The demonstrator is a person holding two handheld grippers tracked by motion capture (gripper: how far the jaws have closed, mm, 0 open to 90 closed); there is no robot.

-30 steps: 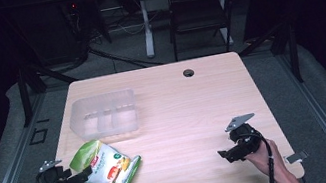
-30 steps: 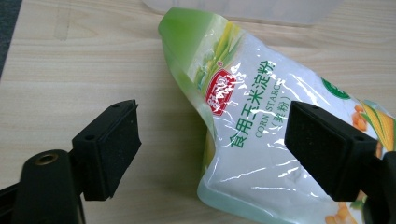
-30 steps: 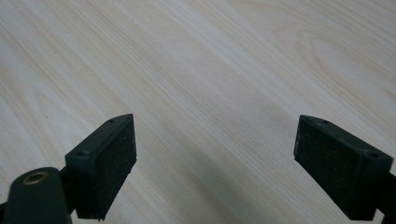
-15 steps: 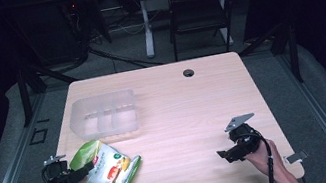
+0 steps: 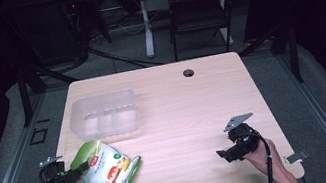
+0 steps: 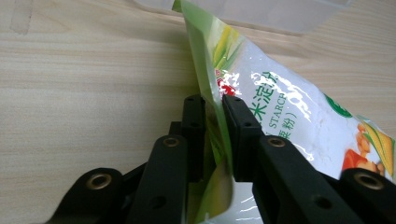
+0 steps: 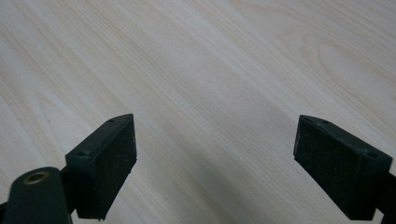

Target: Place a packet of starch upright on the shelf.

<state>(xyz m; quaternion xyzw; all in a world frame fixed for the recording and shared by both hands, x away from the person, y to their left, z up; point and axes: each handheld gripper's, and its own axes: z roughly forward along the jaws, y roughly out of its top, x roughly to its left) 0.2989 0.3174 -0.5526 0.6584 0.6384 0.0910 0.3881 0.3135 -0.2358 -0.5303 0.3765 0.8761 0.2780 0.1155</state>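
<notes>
One clear bin sits just behind the pinched starch bag.

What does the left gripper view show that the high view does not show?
The left gripper view alone shows how the left gripper grips: its jaws pinch the green edge of the corn starch bag, and the printed word STARCH is readable. The high view alone shows the right gripper, open over bare wood, the whole wooden table with its cable hole, and a chair behind. Both show the bag, the left gripper and the clear plastic divided container beyond the bag.
</notes>
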